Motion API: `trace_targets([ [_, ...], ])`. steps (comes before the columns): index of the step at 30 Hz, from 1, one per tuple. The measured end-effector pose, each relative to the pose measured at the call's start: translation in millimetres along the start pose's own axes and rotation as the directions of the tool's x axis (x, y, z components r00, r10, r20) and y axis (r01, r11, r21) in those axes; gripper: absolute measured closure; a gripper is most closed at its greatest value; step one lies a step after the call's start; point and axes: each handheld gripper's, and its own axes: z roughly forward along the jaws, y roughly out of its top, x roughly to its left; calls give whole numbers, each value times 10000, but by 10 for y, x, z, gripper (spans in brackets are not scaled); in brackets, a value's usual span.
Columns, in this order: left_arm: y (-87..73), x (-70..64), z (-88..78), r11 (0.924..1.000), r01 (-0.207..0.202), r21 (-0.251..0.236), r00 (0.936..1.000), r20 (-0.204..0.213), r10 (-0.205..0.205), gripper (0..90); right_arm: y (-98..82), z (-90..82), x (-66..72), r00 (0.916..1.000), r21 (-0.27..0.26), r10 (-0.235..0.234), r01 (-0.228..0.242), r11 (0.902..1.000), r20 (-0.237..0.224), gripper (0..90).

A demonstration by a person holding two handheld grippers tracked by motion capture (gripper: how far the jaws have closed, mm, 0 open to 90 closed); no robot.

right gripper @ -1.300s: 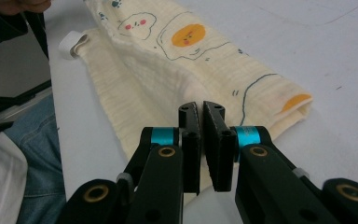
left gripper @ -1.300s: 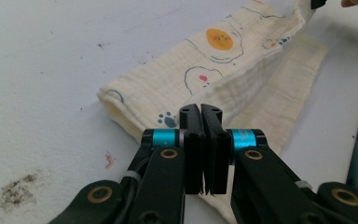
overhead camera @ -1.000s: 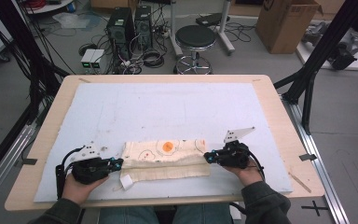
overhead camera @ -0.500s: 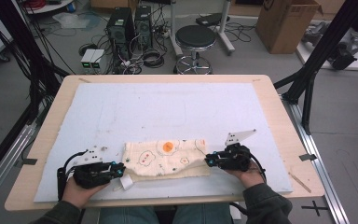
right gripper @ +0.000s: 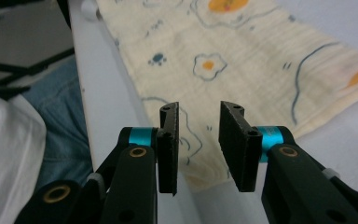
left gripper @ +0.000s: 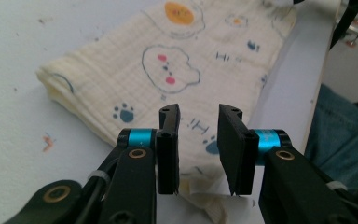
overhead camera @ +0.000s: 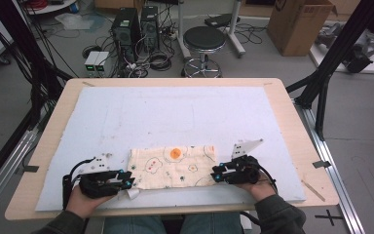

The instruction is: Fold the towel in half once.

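Our left tool [left gripper: 198,149] stood with its jaws apart, having just been opening, and nothing was pinched between them; the near left corner of the folded muslin cloth [left gripper: 168,70] lay just under and ahead of the jaws. Our right tool [right gripper: 199,149] was in the same state: its jaws had just been opening too, parted over the right end of the cloth [right gripper: 242,60], with no fabric caught between them. In the high view the left tool [overhead camera: 126,183] and the right tool [overhead camera: 217,174] sat at the two short ends of the cloth [overhead camera: 173,168], near the front edge of the tabletop [overhead camera: 282,87].

We judged the cloth to be light, soft and limp, a crinkled cotton in several layers, so it would sag and perhaps unfold if lifted at one point. The best places to take hold seemed to be the corners or short edges, pinching all layers together.

The cloth lay flat with its printed side up. Its long axis ran left to right, parallel to the front edge.
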Motion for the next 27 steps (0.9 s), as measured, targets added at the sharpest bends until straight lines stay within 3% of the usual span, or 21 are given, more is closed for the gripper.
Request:
trace_targets([
  [3, -35, 17, 31, 9988, -83, 480, 9999, -76, 87, 696, -39, 36, 0, 10000, 408, -76, 75, 9991, 14, 683],
  [5, -60, 28, 47, 9985, 65, 540, 9999, -88, -60, 696, -62, 37, 8, 9998, 658, -170, 161, 9977, 142, 686],
  [10, -65, 34, 41, 9985, 111, 536, 9999, -65, -107, 692, -96, 30, 23, 9995, 674, -212, 197, 9975, 213, 685],
  [12, -45, 41, 21, 9989, 134, 449, 9999, -35, -133, 676, -94, 26, 26, 9997, 657, -187, 174, 9977, 185, 664],
  [16, 48, 99, -37, 9978, 575, -339, 9983, -53, -577, 630, -12, -43, 18, 9995, 181, -155, 150, 9997, 264, 617],
  [23, 222, 306, -19, 9910, 1001, -891, 9909, -810, -1073, 571, 222, -164, -184, 9936, -633, 360, -293, 9976, 1066, 578],
  [27, 321, 416, 50, 9851, 1267, -1160, 9844, -1079, -1393, 548, 366, -167, -300, 9880, -745, 527, -422, 9963, 1454, 563],
])
